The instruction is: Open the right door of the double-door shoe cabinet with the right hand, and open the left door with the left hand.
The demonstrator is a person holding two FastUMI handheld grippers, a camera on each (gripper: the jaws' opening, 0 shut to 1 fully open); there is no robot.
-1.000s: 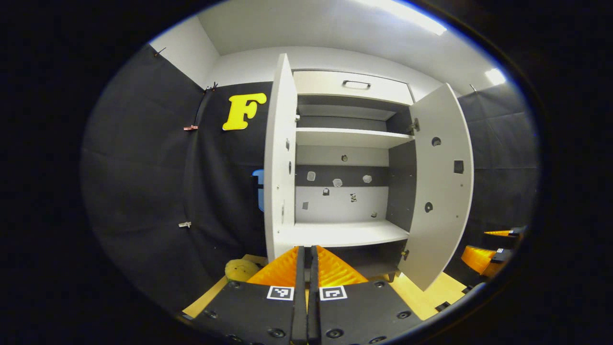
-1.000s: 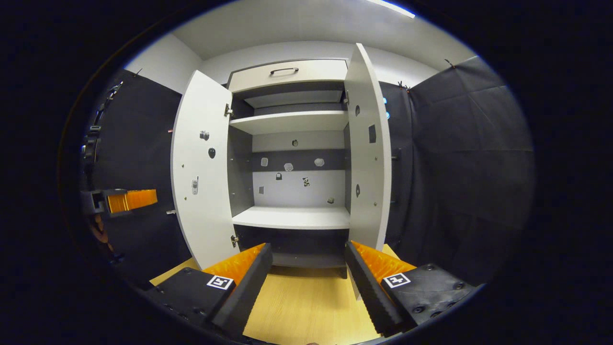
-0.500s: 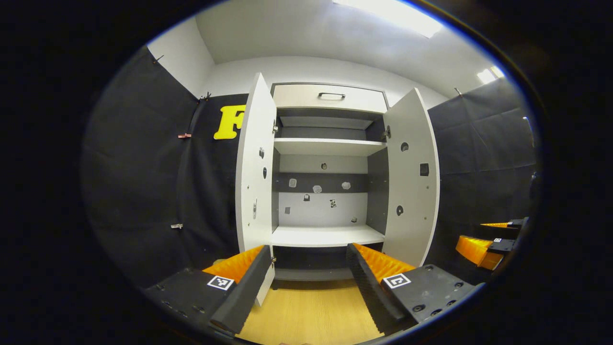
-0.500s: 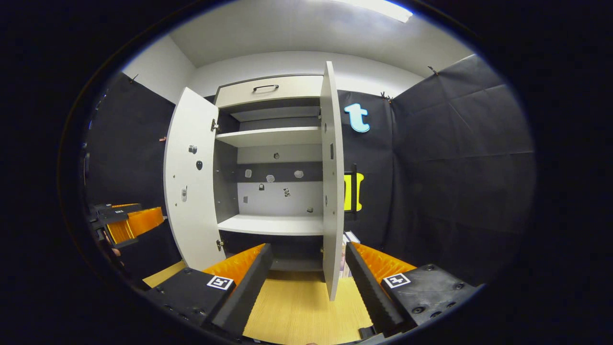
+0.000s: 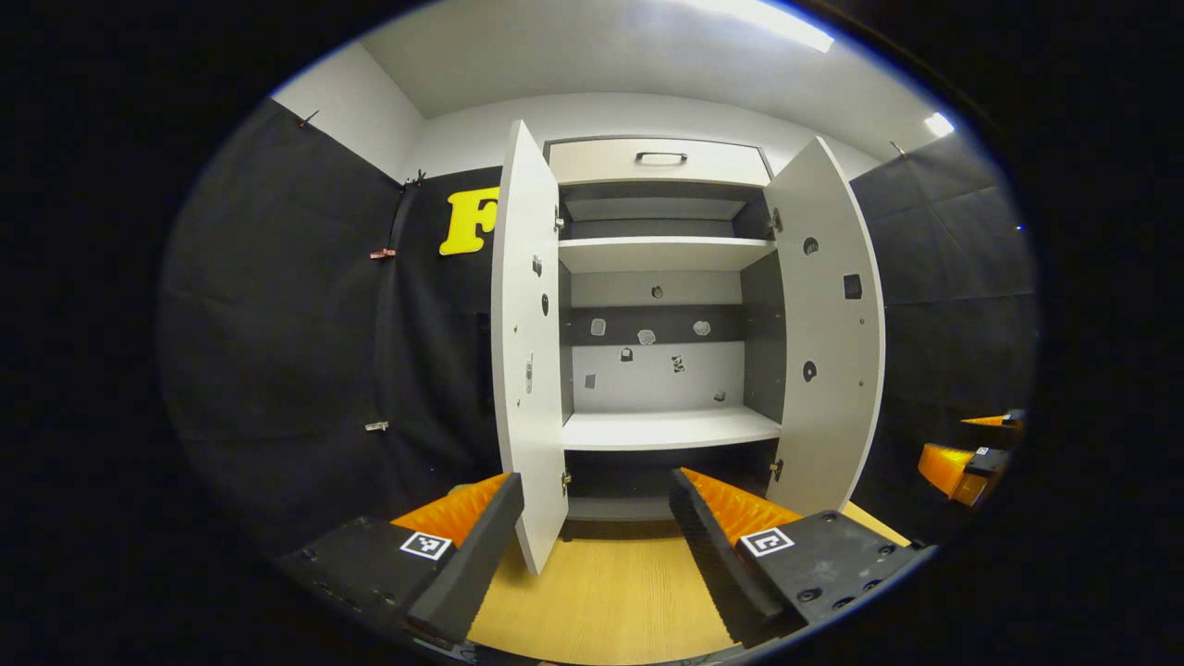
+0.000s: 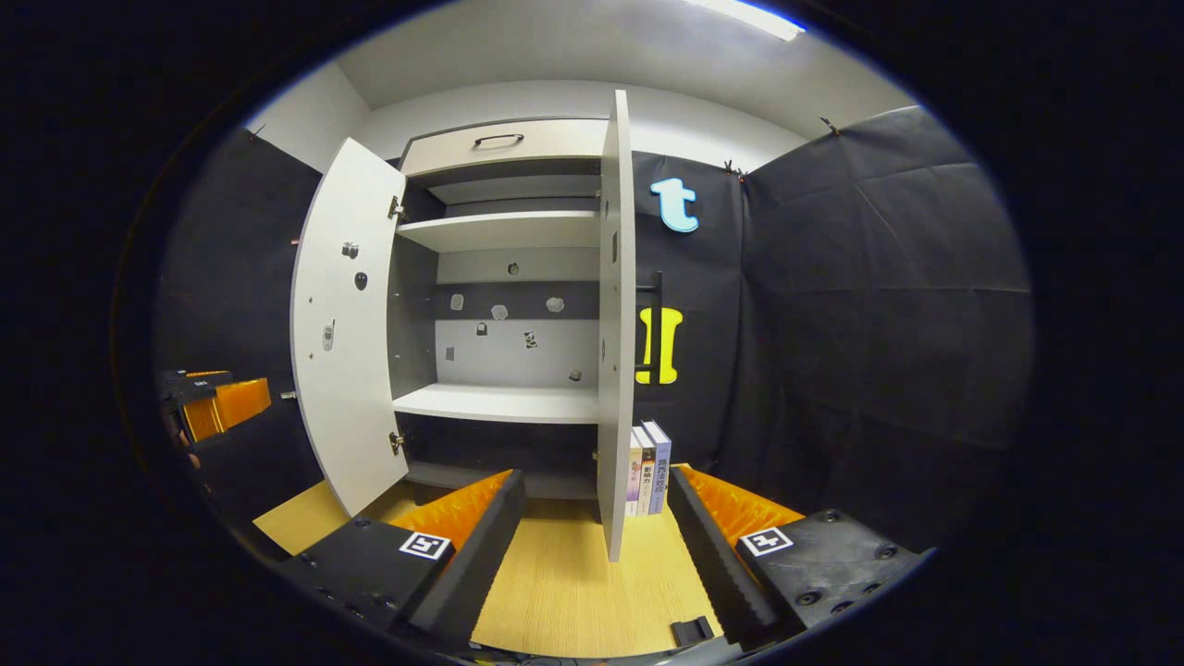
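The white shoe cabinet (image 5: pixel 666 428) stands with both doors swung wide and bare shelves inside. In the left gripper view the left door (image 5: pixel 523 351) is nearly edge-on and the right door (image 5: pixel 828 324) angles outward. My left gripper (image 5: pixel 592 527) is open and holds nothing, a short way back from the left door's lower edge. In the right gripper view the right door (image 6: pixel 615 324) is edge-on and the left door (image 6: pixel 347 324) faces me. My right gripper (image 6: pixel 597 532) is open and empty, with that door's lower edge between its fingers but farther off.
A drawer (image 5: pixel 661 159) with a dark handle tops the cabinet. Three upright books (image 6: pixel 647 467) stand on the wooden floor (image 6: pixel 564 592) right of the right door. A small black piece (image 6: pixel 689 632) lies on the floor near my right gripper. Black cloth walls close in both sides.
My left gripper went from shut to open and drew back from the left door. The right gripper shifted rightward, so the right door turned edge-on and the books came into view.
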